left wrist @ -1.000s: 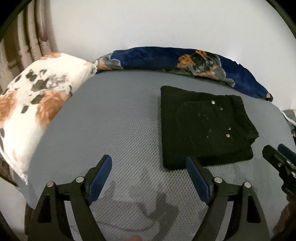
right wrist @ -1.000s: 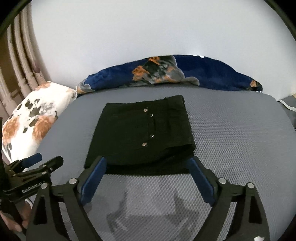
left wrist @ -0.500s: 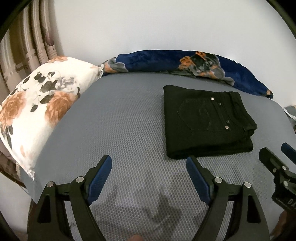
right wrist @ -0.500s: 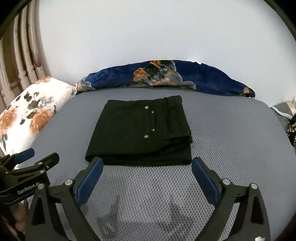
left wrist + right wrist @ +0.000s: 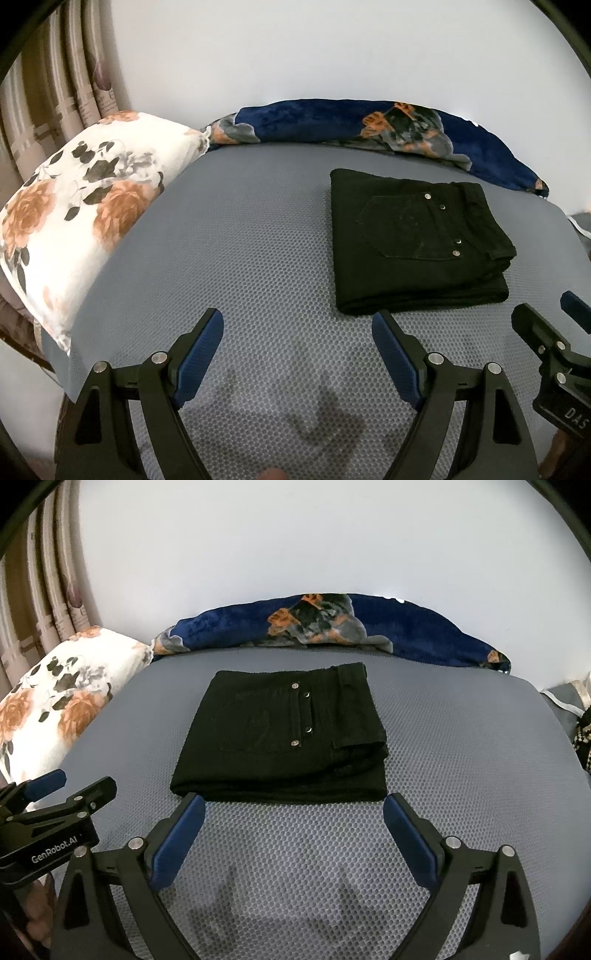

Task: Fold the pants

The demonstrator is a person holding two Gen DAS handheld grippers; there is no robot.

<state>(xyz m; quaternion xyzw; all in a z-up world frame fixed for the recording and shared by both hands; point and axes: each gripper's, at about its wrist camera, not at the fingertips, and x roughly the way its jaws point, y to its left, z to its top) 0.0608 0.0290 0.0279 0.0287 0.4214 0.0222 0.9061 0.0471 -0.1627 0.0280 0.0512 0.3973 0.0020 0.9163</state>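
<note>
Black pants (image 5: 413, 243) lie folded into a compact rectangle on the grey mesh bed surface (image 5: 240, 258), back pocket and rivets up. They also show in the right wrist view (image 5: 284, 734), centred just beyond my fingers. My left gripper (image 5: 297, 332) is open and empty, held over bare mattress to the left of and nearer than the pants. My right gripper (image 5: 293, 816) is open and empty, just short of the pants' near edge. Each gripper shows at the edge of the other's view: the right one (image 5: 554, 332) and the left one (image 5: 66, 790).
A white floral pillow (image 5: 81, 206) lies at the bed's left side, beside curtains (image 5: 55, 96). A dark blue floral blanket (image 5: 369, 125) runs along the white wall at the back. Grey and patterned cloth (image 5: 576, 716) sits at the far right edge.
Both grippers have pulled back and risen away from the folded pants, which now sit farther off and smaller in both views. The pants have not moved.
</note>
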